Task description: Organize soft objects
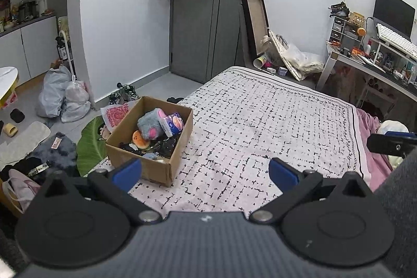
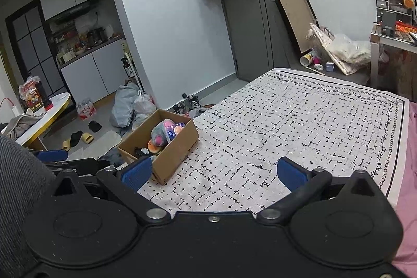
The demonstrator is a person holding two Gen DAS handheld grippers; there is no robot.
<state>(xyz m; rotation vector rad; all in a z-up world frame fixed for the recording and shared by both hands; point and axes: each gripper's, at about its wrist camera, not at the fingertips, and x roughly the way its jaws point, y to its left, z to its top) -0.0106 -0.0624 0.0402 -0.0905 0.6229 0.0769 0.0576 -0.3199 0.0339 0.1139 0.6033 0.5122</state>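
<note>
The left hand-held gripper (image 1: pixel 205 172) and right hand-held gripper (image 2: pixel 213 172) both hover spread wide and empty over the bed's white cloth cover with black broken-grid print (image 1: pixel 260 121), flat and bare across most of its width. An open brown cardboard box (image 1: pixel 156 166) sits at the cover's left edge, beside the floor drop. Inside lie a fuzzy grey-and-pink plush toy (image 1: pixel 151 125), a round orange plush (image 1: pixel 140 139) and a soft purple packet (image 1: pixel 173 123).
</note>
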